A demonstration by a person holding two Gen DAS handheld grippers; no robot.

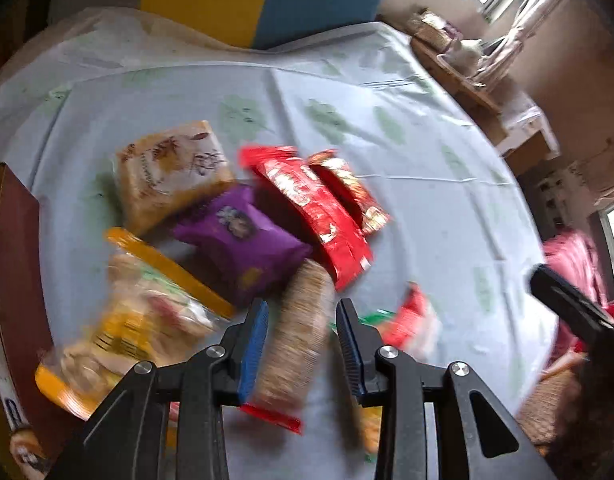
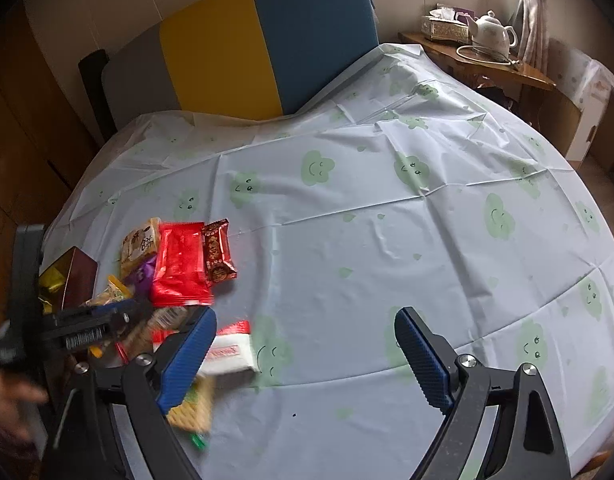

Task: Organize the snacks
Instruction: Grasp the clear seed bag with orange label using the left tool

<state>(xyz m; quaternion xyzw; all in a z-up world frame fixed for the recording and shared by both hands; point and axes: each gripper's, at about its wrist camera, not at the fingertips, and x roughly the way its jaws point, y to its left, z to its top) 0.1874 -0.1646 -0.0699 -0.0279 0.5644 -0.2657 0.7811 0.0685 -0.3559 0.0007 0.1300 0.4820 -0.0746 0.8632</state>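
Note:
A heap of snack packets lies on the tablecloth point(image 1: 387, 92): a tan biscuit pack point(image 1: 173, 172), a purple packet point(image 1: 243, 236), a big red packet point(image 1: 315, 216), a small dark red one point(image 1: 351, 188) and a yellow-edged clear bag point(image 1: 147, 308). My left gripper point(image 1: 302, 304) stands open around a long cracker packet point(image 1: 295, 340), with a gap showing at the right pad; the image is blurred. In the right wrist view, my right gripper point(image 2: 305, 316) hangs wide open over bare cloth, with a white-and-red packet point(image 2: 231, 350) and a yellowish cracker pack point(image 2: 191, 404) by its left finger.
A brown box point(image 1: 15, 280) stands at the left table edge, holding gold wrappers point(image 2: 53, 280). A yellow-and-blue chair point(image 2: 267, 52) is behind the table. A side table with a teapot point(image 2: 493, 30) stands at the far right. A person's hand point(image 2: 11, 396) shows at lower left.

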